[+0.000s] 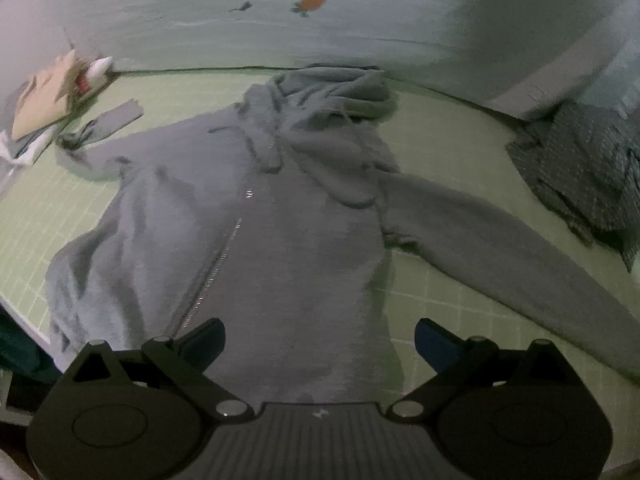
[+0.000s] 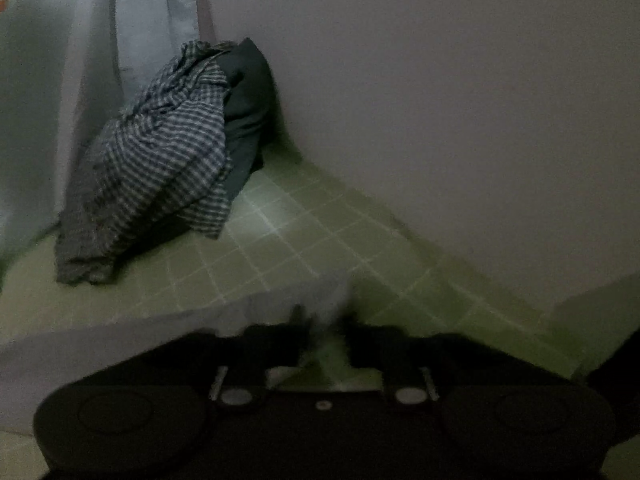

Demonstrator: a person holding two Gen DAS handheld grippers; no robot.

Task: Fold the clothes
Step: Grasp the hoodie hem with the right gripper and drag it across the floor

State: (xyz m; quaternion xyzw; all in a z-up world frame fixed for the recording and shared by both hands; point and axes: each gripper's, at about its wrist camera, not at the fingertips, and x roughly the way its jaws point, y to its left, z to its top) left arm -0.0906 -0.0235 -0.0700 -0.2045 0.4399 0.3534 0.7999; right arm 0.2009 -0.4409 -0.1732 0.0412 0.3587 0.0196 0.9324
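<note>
Grey zip hoodie (image 1: 256,240) lies front-up on green gridded counter (image 1: 440,152), zip closed, hood bunched at far end near wall, one sleeve (image 1: 500,248) stretched out to the right. Left tool (image 1: 320,340) hangs above hem w/ fingers spread wide, nothing held. Right tool (image 2: 326,336) looks pinched narrow on sleeve cuff (image 2: 280,304), tho view's dark & blurry. 1 hoodie, 1 checked shirt heap (image 2: 160,168); only right view shows dark garment (image 2: 248,112) behind heap. Left view alone shows paper clutter (image 1: 44,108)
</note>
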